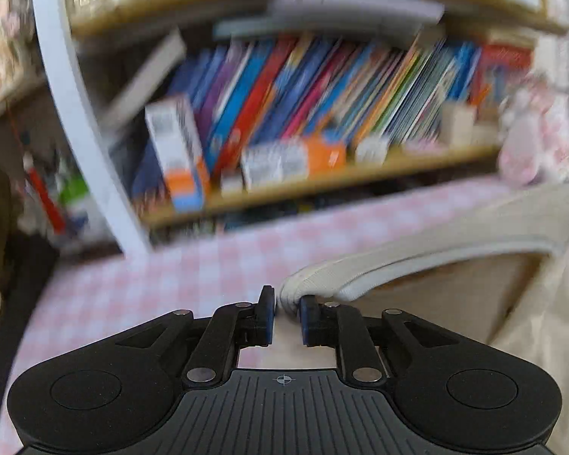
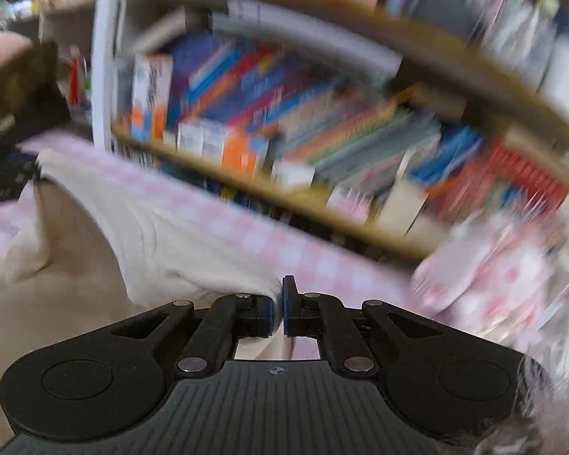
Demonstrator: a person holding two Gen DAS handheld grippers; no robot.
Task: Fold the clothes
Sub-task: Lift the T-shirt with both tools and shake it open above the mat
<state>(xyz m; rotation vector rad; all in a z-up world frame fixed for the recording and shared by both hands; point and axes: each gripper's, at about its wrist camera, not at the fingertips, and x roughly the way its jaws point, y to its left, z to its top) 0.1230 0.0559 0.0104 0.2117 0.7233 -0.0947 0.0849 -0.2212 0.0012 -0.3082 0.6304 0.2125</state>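
Note:
A cream garment (image 1: 455, 235) with a ribbed hem lies partly lifted over a pink checked tablecloth (image 1: 163, 276). My left gripper (image 1: 287, 303) has its jaws a little apart. The bunched hem corner sits in the gap against the right pad (image 1: 306, 318), and a thin slit shows beside the left pad. In the right wrist view the same garment (image 2: 140, 227) stretches away to the left. There my right gripper (image 2: 282, 303) is shut, pinching the other hem corner between its pads. Both views are blurred by motion.
A wooden bookshelf (image 1: 322, 178) packed with coloured books and boxes stands just behind the table. A white curved bar (image 1: 76, 113) rises at the left. A pink-patterned bundle (image 2: 485, 276) lies at the table's right end. A person's hand (image 2: 0, 53) shows at the far left.

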